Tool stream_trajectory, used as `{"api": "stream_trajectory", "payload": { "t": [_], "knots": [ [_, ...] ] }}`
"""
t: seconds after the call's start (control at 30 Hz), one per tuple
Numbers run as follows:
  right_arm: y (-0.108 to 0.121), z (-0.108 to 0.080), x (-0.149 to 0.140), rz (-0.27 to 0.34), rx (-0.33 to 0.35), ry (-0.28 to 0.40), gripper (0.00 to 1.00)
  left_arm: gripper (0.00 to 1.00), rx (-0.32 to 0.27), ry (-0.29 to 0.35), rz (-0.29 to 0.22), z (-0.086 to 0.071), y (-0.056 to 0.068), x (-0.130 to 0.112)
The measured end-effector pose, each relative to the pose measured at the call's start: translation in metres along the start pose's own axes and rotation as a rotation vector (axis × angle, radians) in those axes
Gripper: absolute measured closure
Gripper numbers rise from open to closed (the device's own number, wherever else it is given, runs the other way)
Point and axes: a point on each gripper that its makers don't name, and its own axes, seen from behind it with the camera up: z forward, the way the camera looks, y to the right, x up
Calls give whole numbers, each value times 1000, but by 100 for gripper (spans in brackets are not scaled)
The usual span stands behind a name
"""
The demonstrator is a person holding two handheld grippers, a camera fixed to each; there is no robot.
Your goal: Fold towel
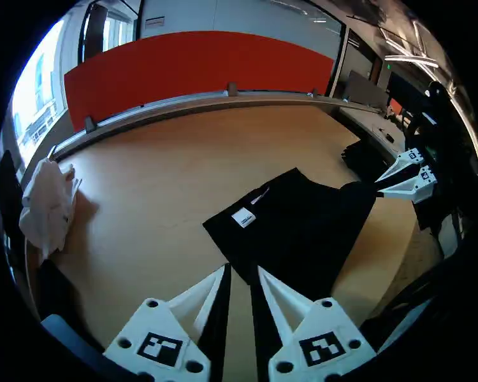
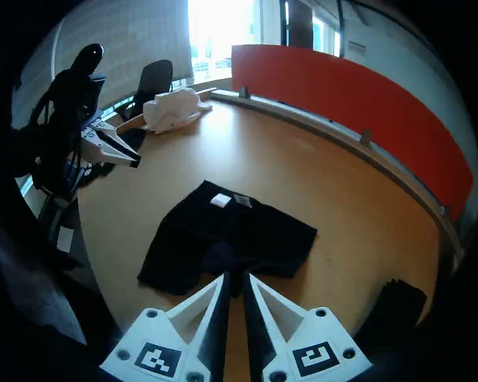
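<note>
A black towel (image 1: 296, 229) (image 2: 232, 239) with a white label lies on the wooden table (image 1: 162, 184) (image 2: 341, 210). My right gripper (image 2: 236, 280) is shut on the towel's near edge. In the left gripper view that gripper (image 1: 378, 190) holds one towel corner raised off the table at the right. My left gripper (image 1: 241, 275) has its fingers close together with bare wood in the narrow gap, just short of the towel's near corner. In the right gripper view the left gripper (image 2: 136, 163) hangs at the table's left edge, apart from the towel, holding nothing.
A crumpled white cloth (image 1: 48, 204) (image 2: 172, 108) lies at the table's far end. A red divider (image 1: 194, 70) (image 2: 354, 95) runs along the back edge. A dark folded pile (image 1: 366, 159) (image 2: 398, 299) sits near the other end. An office chair (image 2: 155, 77) stands behind the white cloth.
</note>
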Motion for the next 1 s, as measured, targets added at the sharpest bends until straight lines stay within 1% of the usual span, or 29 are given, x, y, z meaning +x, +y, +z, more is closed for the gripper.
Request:
{"api": "stream_trajectory", "payload": {
  "t": [0.27, 0.57, 0.8, 1.0],
  "knots": [
    [0, -2, 0, -4, 1, 0, 86, 31, -20, -16, 9, -1, 5, -5],
    [0, -2, 0, -6, 1, 0, 86, 31, -61, -23, 44, 2, 23, -12],
    [-1, -2, -1, -6, 1, -1, 86, 31, -86, -48, 79, 8, 39, -31],
    [-3, -2, -3, -4, 3, -3, 86, 31, -104, -69, 100, 15, 52, -49]
  ]
}}
